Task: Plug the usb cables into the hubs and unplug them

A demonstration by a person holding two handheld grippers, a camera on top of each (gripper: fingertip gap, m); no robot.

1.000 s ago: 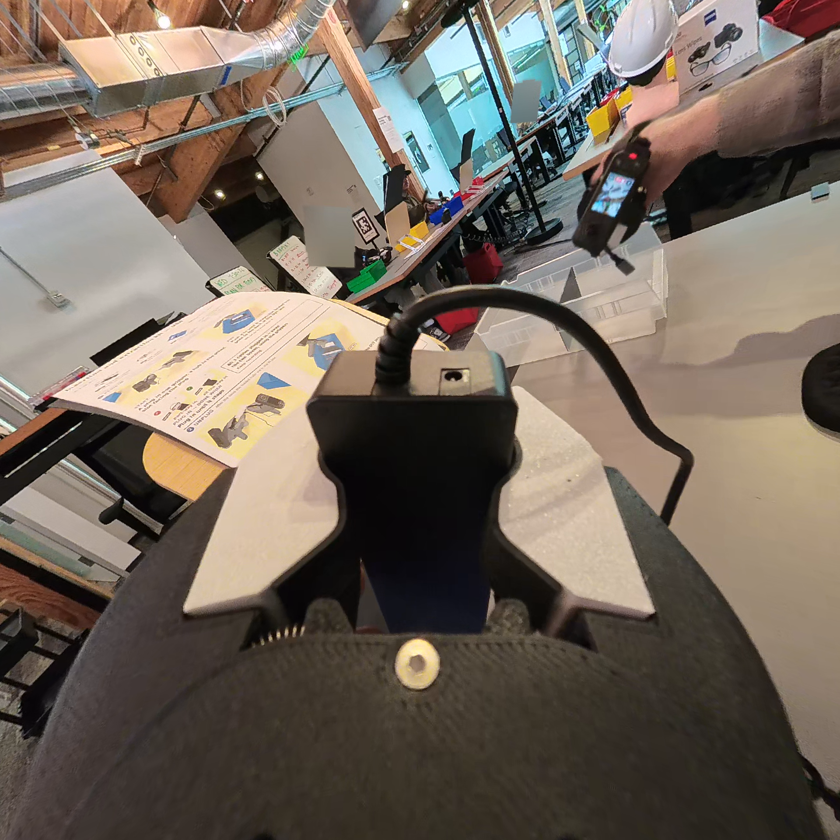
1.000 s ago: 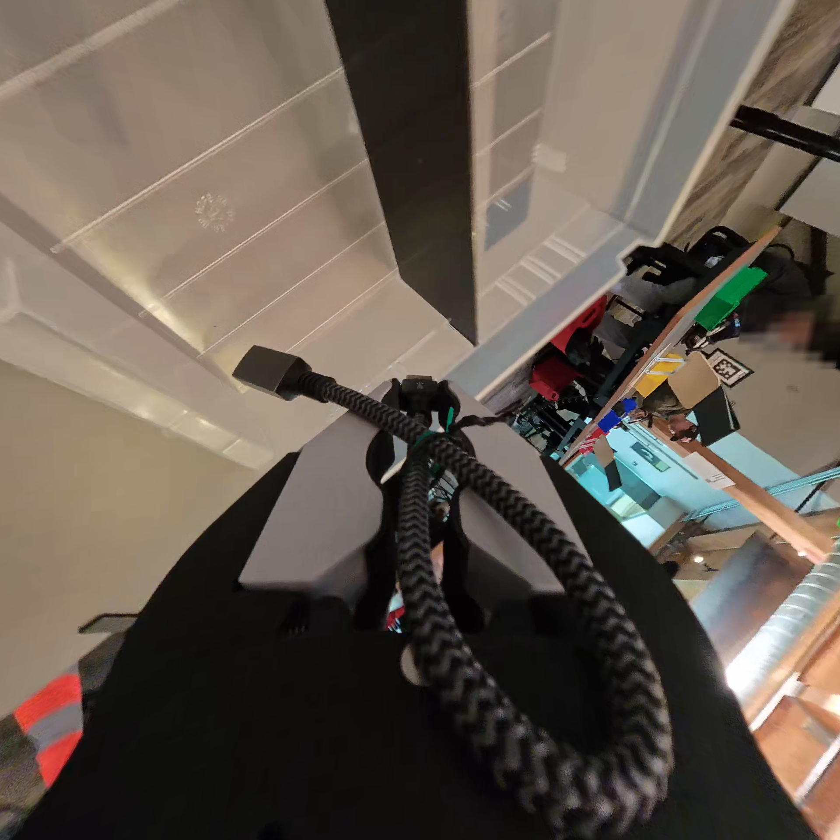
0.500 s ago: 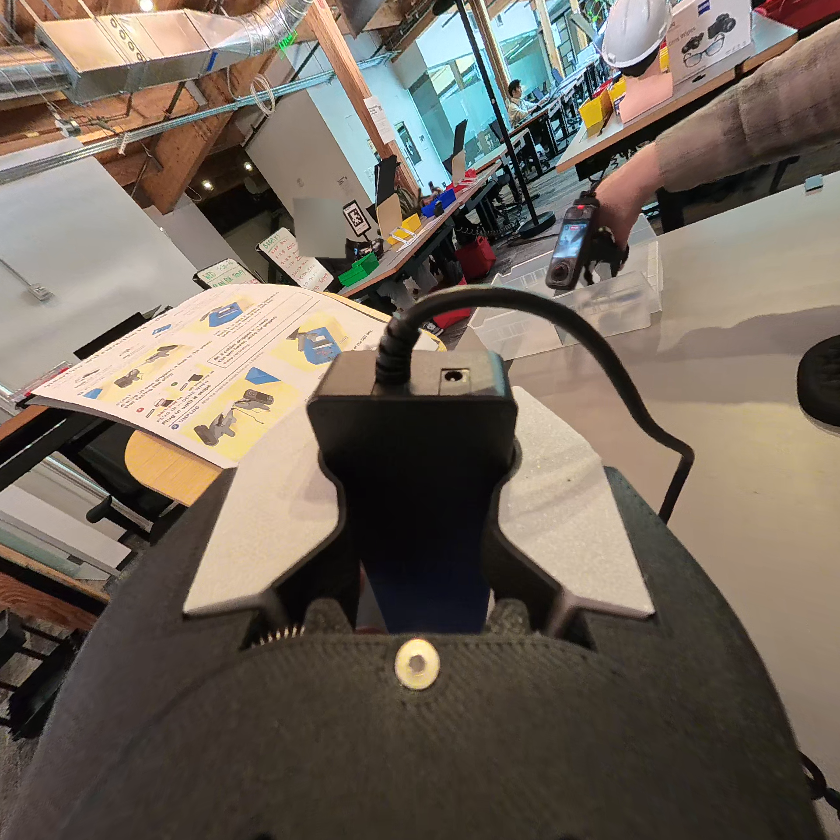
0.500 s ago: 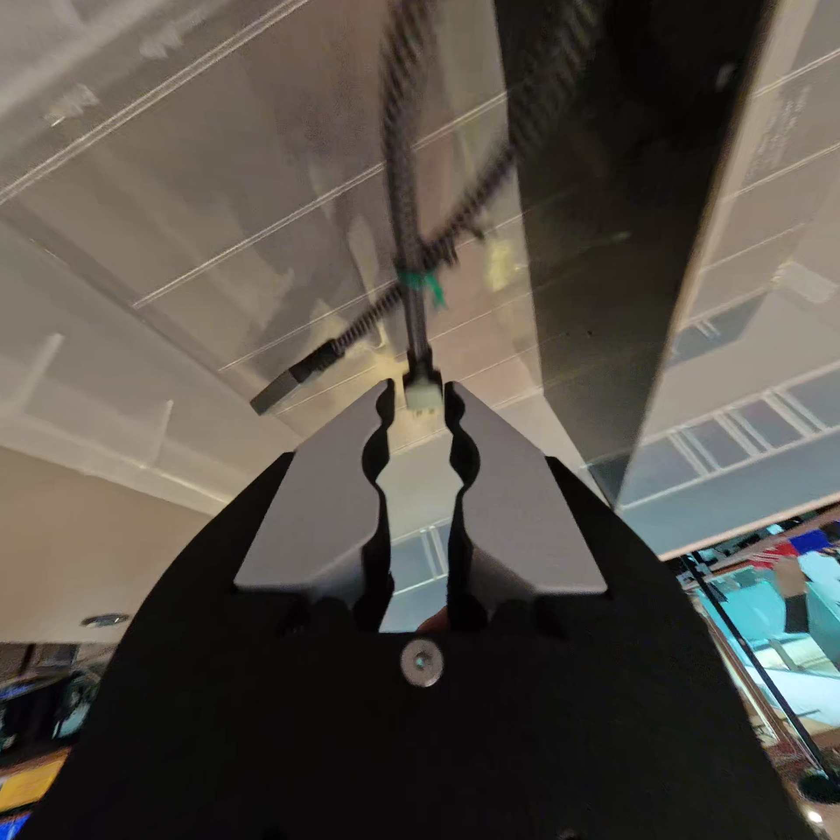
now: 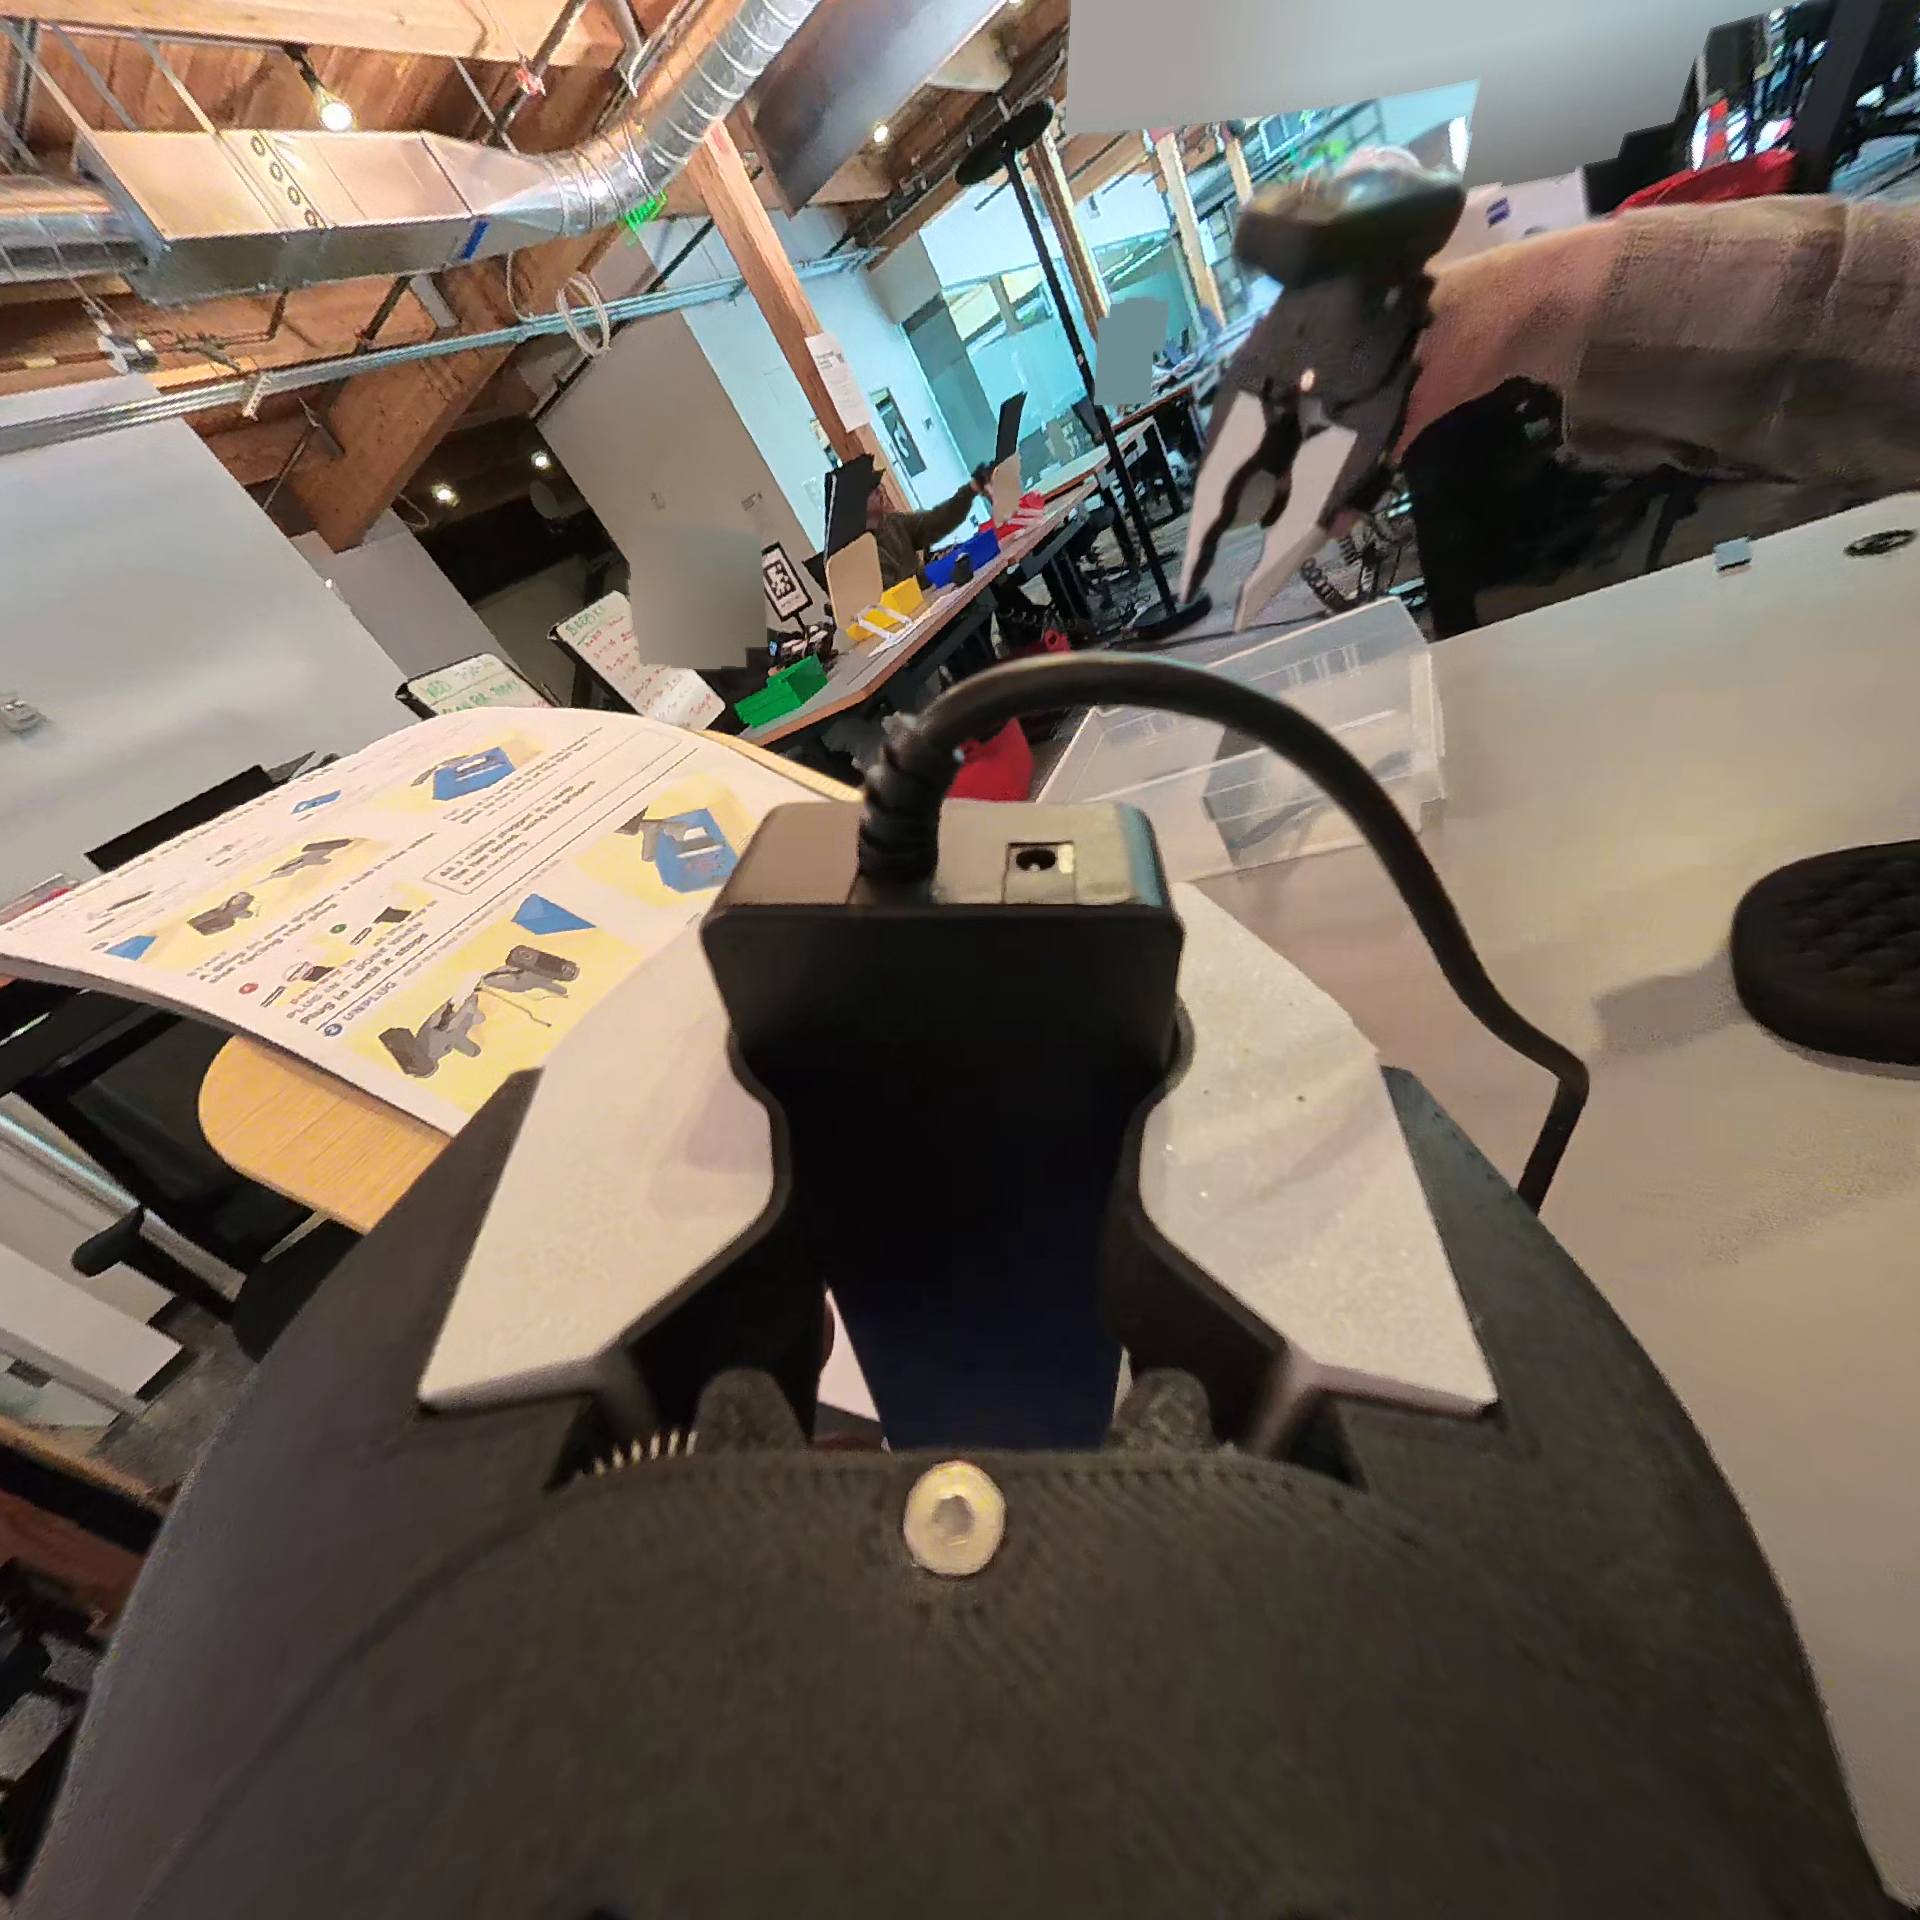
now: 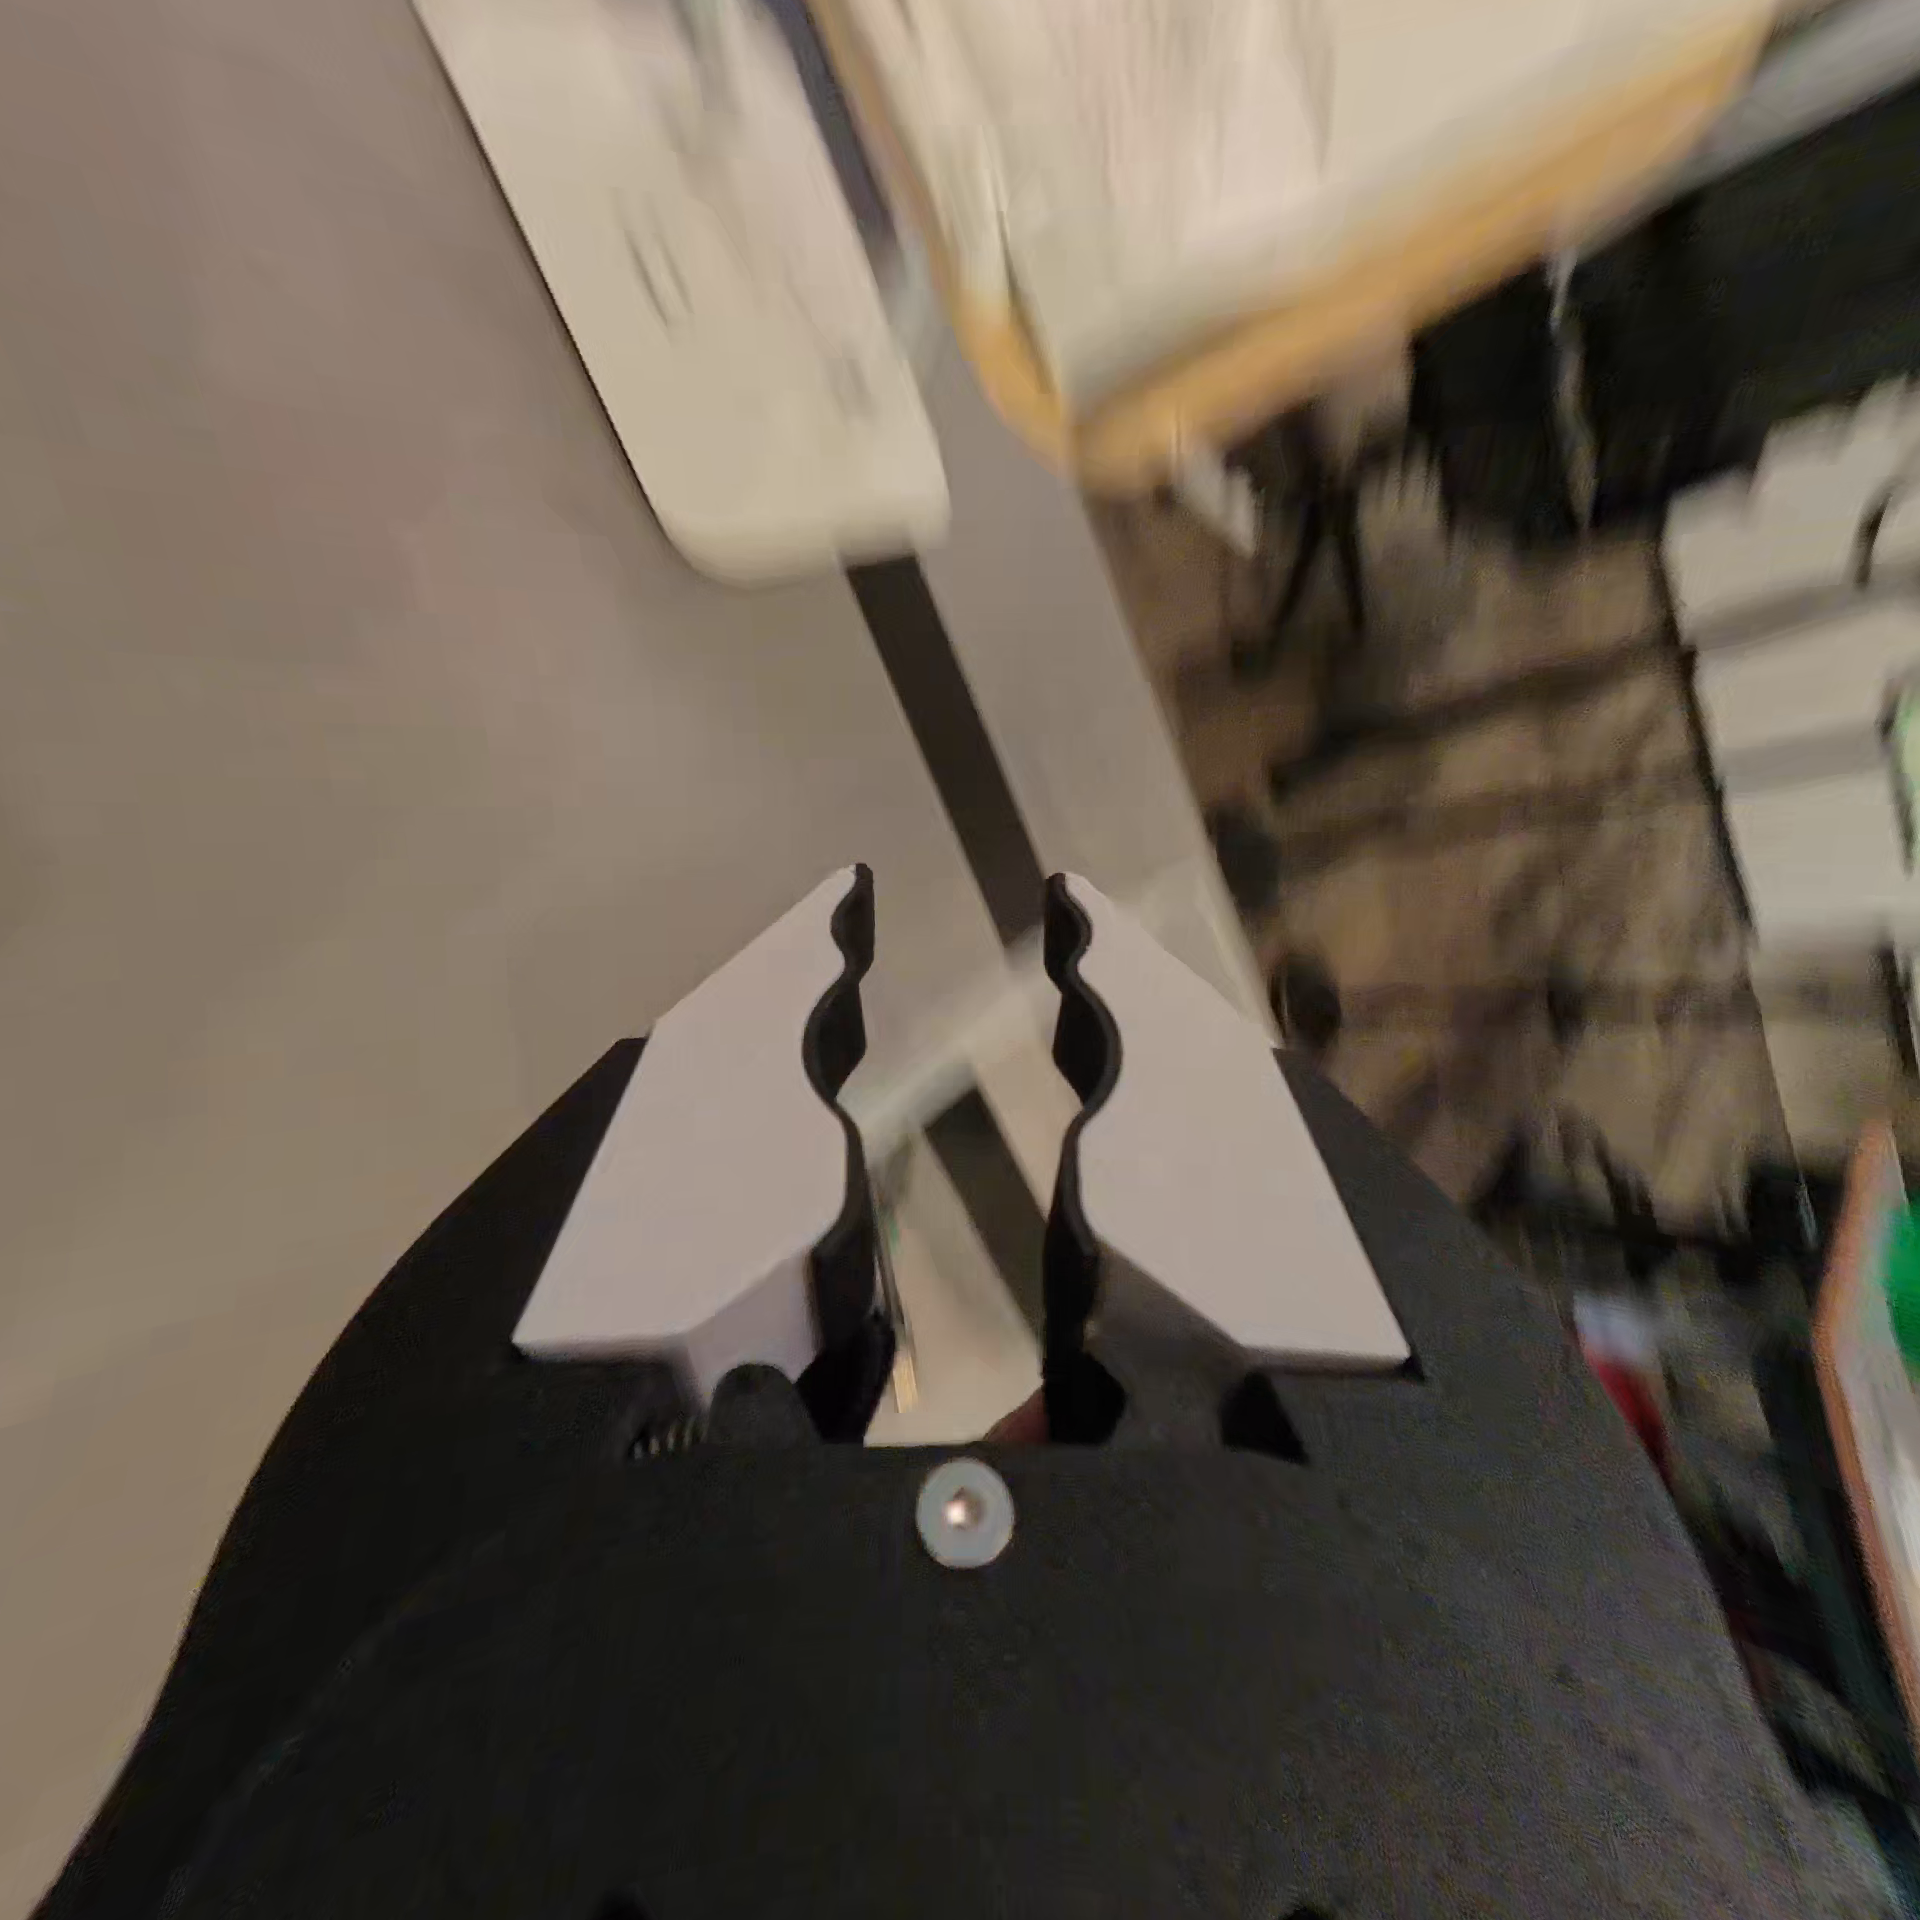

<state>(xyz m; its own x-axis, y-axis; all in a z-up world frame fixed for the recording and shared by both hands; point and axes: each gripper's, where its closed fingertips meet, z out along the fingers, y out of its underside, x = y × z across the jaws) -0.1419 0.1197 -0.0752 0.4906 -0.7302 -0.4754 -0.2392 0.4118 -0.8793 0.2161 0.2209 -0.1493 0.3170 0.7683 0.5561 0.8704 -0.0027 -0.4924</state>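
My left gripper [image 5: 945,935] is shut on a black USB hub [image 5: 940,1018], which stands upright between the pads. The hub's own black cable [image 5: 1351,790] arcs from its top down to the white table [image 5: 1662,831]. My right gripper [image 6: 956,883] is open with nothing between its pads; its view is blurred by motion. The left wrist view also shows the right gripper [image 5: 1224,603], held in a person's hand in the air above a clear plastic bin [image 5: 1299,717]. No USB cable plug shows in either view.
A printed instruction sheet [image 5: 416,894] lies curled over a wooden board on the left. A black round pad [image 5: 1839,956] sits on the table at the right. Desks, bins and people fill the room behind. The right wrist view shows the table edge [image 6: 790,520] and floor.
My right gripper let go of the braided cable over the clear bin, opened wider, then lifted and swung away. My left gripper kept its hold on the hub and hardly moved.
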